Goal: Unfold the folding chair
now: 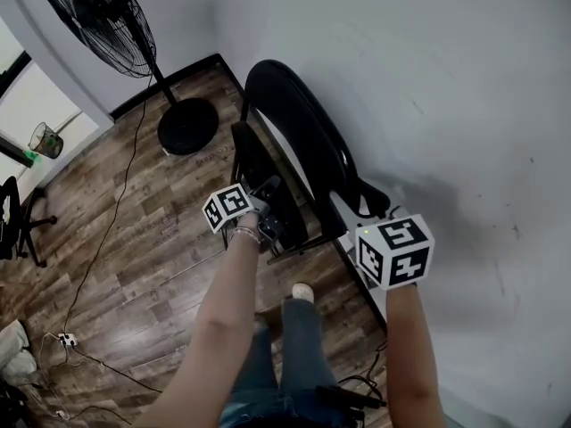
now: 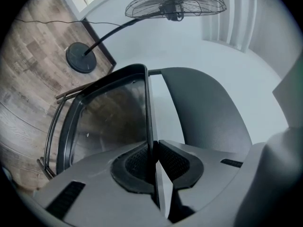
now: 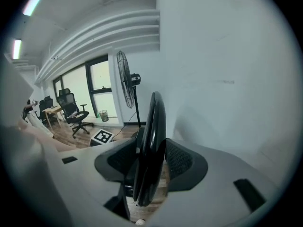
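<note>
The black folding chair (image 1: 294, 127) stands folded, close to the white wall. My left gripper (image 1: 264, 205) is shut on the thin edge of its seat panel (image 2: 148, 109); the seat's glossy face (image 2: 102, 126) fills the left of the left gripper view, and the pads (image 2: 137, 162) press the edge from both sides. My right gripper (image 1: 364, 210) is shut on the rim of the rounded backrest (image 3: 152, 131), which runs upright between its pads (image 3: 182, 161). The backrest (image 2: 203, 110) also shows to the right of the seat edge.
A black pedestal fan (image 1: 107, 16) stands on the wood floor (image 1: 134, 239) left of the chair, its cable trailing towards a power strip (image 1: 64, 338). The white wall (image 1: 446, 87) is right behind the chair. An office chair (image 3: 72, 111) and desks stand further off. The person's legs (image 1: 281, 355) are below the chair.
</note>
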`<state>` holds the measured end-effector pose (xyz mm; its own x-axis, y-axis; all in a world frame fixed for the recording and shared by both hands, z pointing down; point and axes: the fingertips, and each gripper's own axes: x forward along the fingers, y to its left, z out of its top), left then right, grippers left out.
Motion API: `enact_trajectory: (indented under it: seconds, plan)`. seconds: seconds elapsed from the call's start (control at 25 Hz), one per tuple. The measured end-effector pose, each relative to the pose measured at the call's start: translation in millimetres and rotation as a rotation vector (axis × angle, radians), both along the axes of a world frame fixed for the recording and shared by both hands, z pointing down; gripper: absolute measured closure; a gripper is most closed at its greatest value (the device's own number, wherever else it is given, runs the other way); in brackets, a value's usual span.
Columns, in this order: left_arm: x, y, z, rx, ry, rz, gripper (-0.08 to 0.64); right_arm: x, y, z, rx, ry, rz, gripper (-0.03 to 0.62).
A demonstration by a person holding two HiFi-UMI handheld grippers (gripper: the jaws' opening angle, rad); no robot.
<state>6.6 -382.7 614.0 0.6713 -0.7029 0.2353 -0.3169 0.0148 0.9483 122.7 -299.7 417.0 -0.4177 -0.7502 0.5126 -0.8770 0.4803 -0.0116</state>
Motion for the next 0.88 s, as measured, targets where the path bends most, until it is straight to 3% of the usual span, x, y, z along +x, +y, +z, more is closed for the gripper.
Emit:
enact_trajectory:
  seconds: [0.24, 0.44, 0.68, 0.88]
  plan:
    - [-20, 11, -2, -0.005, -0.021, 0.004, 0.515, -44, -23, -6, -0.057, 0.031, -0.092, 0.406]
    - [-35, 20, -2, -0.008, -0.104, 0.054, 0.495, -72, -33, -2, -0.149, 0.089, -0.092, 0.422]
    - [-54, 29, -2, -0.025, -0.143, 0.073, 0.48, -85, -29, -2, -0.11, 0.318, -0.082, 0.413]
    - [-75, 41, -3, -0.015, -0.16, 0.092, 0.469, -95, -23, -5, -0.093, 0.329, -0.072, 0.407]
